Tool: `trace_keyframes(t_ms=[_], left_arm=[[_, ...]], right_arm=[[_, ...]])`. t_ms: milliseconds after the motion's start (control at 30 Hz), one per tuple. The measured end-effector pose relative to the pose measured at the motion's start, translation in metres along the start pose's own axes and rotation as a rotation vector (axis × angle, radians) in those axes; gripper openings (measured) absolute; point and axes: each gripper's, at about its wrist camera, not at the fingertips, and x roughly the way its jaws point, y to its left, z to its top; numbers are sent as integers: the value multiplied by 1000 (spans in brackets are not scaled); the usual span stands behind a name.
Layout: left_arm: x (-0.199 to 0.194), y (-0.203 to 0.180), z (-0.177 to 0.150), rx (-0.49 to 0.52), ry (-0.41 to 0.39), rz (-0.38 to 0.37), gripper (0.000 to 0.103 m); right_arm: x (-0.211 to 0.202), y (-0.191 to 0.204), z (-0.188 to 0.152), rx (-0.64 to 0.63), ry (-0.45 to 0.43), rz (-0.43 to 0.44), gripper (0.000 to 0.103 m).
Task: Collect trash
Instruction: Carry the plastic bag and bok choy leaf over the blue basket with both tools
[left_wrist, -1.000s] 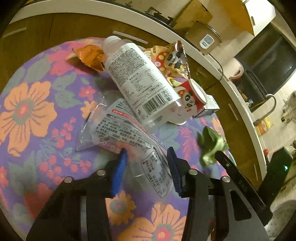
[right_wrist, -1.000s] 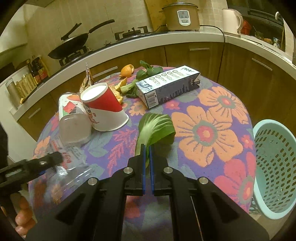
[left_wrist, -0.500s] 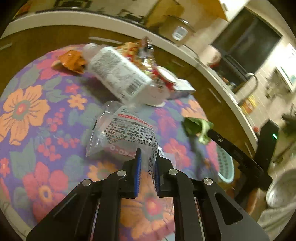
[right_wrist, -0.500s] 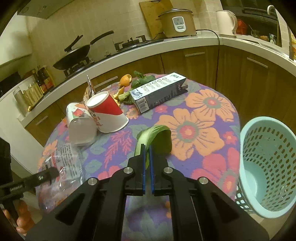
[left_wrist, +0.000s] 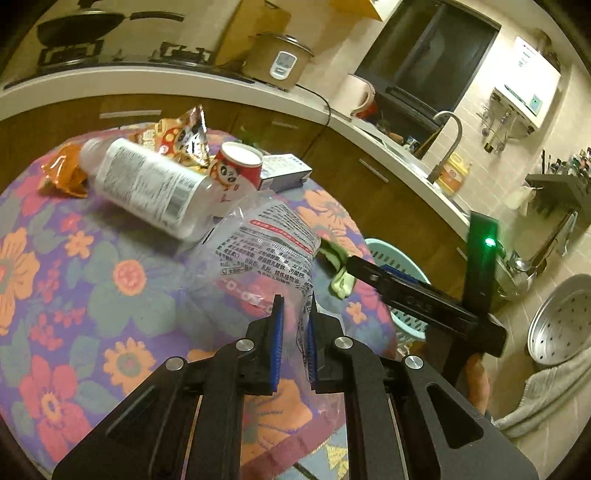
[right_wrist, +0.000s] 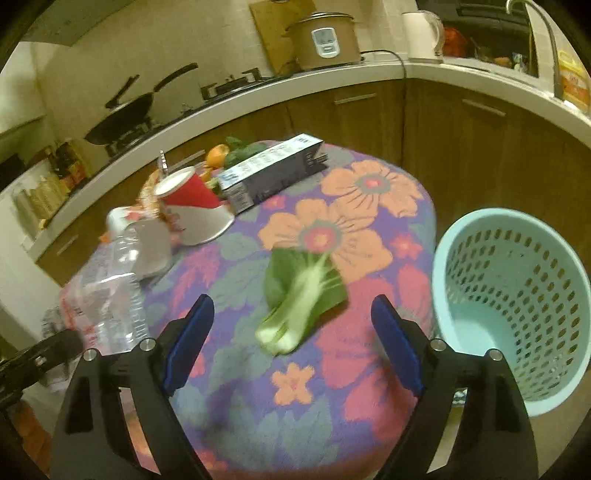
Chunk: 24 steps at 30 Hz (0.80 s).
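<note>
- L hand-held gripper (left_wrist: 294, 317), bottom centre of the left wrist view: blue pads clenched on a clear plastic bag (left_wrist: 266, 251) w/ printed text; bag lifted off the floral desk (left_wrist: 74, 258), hanging up and left of the pads.
- R hand-held gripper (right_wrist: 291, 343), lower half of the right wrist view: jaws have just sprung wide, released; nothing pressed by either pad.
- Bok choy leaf (right_wrist: 303, 295), blurred, centre of the right wrist view, between the spread fingers, touching neither; whether it lies on the desk or is mid-air can't be told.
- Pale blue perforated basket (right_wrist: 513, 295), right edge of that view, just beside the desk rim, beyond the leaf.
- Upper left of the same view: red paper cup (right_wrist: 192, 192) on its side, blue carton (right_wrist: 273, 170) lying behind it, clear bottle (right_wrist: 144, 243) to the cup's left.
- Left wrist view, upper left: bottle on its side, foil snack wrapper (left_wrist: 184, 136) behind it, orange wrapper (left_wrist: 62, 173) at its cap end.
</note>
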Motion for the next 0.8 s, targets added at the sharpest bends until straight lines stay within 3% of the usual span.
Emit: trace_keyframes(t_ms=[133, 200, 267, 333, 367, 467, 600, 800], left_arm=[[3, -3, 9, 15, -17, 7, 9], [8, -6, 15, 24, -23, 13, 9], [12, -8, 18, 35, -28, 18, 9], [17, -10, 22, 38, -26, 19, 9], [19, -11, 24, 40, -27, 19, 9], [28, -20, 28, 60, -30, 18, 9], [40, -38, 32, 92, -36, -6, 9], [73, -82, 37, 152, -21, -78, 9]], right_arm=[[19, -1, 7, -22, 21, -35, 78], [28, 1, 5, -43, 42, -28, 61], [30, 6, -1, -90, 35, -59, 55], [29, 9, -3, -121, 29, -73, 41], [28, 8, -3, -122, 26, -65, 29], [18, -2, -5, -102, -6, -42, 17], [-5, -24, -4, -45, -64, -44, 17], [-38, -72, -2, 25, -138, -124, 17]])
